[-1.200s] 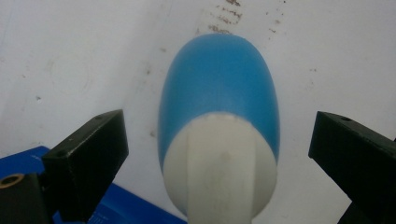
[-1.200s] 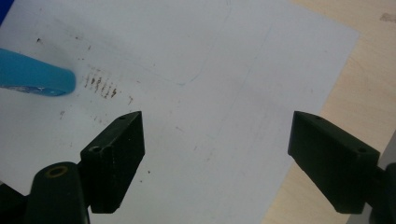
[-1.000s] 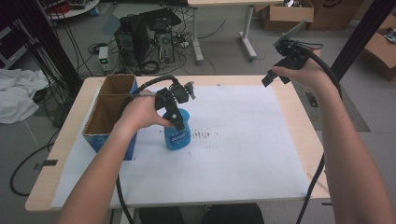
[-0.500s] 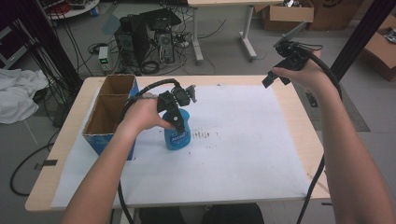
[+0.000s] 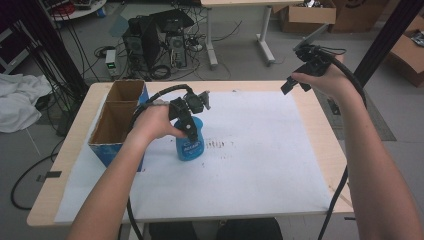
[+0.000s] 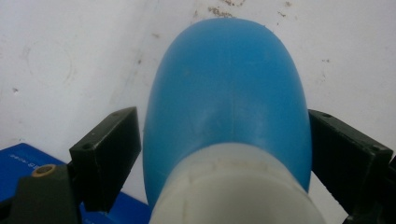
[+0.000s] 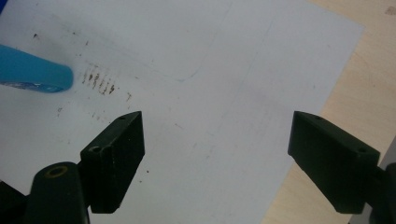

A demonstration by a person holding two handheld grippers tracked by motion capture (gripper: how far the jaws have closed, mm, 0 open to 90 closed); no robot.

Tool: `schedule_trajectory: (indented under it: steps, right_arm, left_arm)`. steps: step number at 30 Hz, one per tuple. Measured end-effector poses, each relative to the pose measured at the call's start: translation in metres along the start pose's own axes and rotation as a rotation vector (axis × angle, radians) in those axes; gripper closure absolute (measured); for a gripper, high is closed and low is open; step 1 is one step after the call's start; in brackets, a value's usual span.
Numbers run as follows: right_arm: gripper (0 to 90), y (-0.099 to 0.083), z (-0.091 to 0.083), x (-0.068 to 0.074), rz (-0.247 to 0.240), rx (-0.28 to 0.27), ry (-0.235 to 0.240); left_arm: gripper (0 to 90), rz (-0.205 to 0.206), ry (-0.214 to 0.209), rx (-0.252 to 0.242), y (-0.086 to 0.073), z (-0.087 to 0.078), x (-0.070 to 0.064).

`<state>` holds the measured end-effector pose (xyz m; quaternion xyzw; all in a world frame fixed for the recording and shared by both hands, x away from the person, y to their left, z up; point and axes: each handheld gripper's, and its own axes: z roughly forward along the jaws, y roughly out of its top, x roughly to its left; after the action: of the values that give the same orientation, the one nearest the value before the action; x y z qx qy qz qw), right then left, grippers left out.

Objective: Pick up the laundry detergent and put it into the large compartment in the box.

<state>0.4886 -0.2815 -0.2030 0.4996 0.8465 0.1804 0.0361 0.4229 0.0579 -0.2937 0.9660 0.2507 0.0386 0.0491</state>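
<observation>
Two grippers over white paper (image 5: 260,150) on a wooden table (image 5: 320,115): left gripper (image 5: 187,122) lowered onto an upright blue bottle (image 5: 190,142) just right of a blue-sided cardboard box (image 5: 117,122), right gripper (image 5: 305,67) raised near the far right corner, jaws spread wide with nothing between. Visible from the left gripper view but not from above: white cap (image 6: 233,186) between both jaws, left jaw touching the bottle's side, right jaw hard against it; firmness of grasp indeterminate

Even, soft light; slight blur
</observation>
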Motion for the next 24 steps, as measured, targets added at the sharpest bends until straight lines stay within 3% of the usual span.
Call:
schedule_trajectory:
  steps: [24]
  right_arm:
    - [18.7,-0.0013,0.0024,-0.0014,0.004,0.003,-0.003]
  left_arm:
    - [21.7,-0.010,-0.030,-0.004,-0.0015,-0.0049,0.0008]
